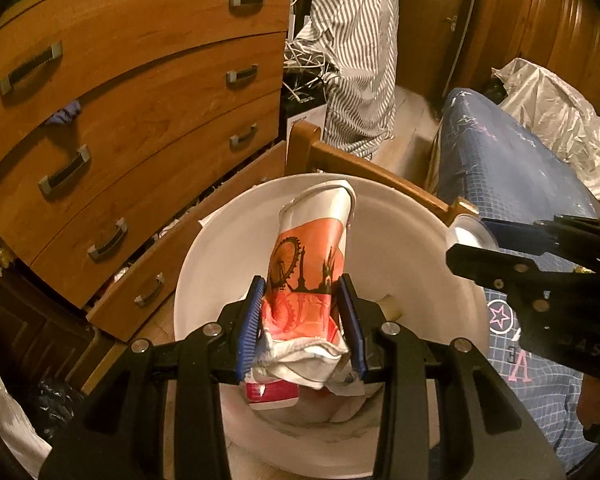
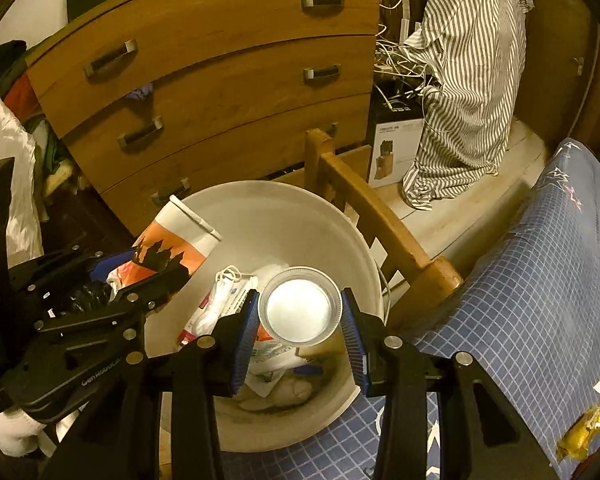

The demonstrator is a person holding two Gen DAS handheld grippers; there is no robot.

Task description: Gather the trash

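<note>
Together, your 2 grippers hung over the white bin [image 1: 204,264]. Your left gripper [image 1: 303,320] pinched a crushed paper cup [image 1: 308,272]; your right gripper [image 2: 300,316] clamped a can [image 2: 299,306] above the trash.

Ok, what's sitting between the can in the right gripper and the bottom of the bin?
Only air, then trash. In the right wrist view the can hangs over the white bin; below it lie a face mask and crumpled wrappers.

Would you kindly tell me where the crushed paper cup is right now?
The crushed paper cup is clamped in the left gripper, held over the open white bin, left of the right gripper and its can.
</note>
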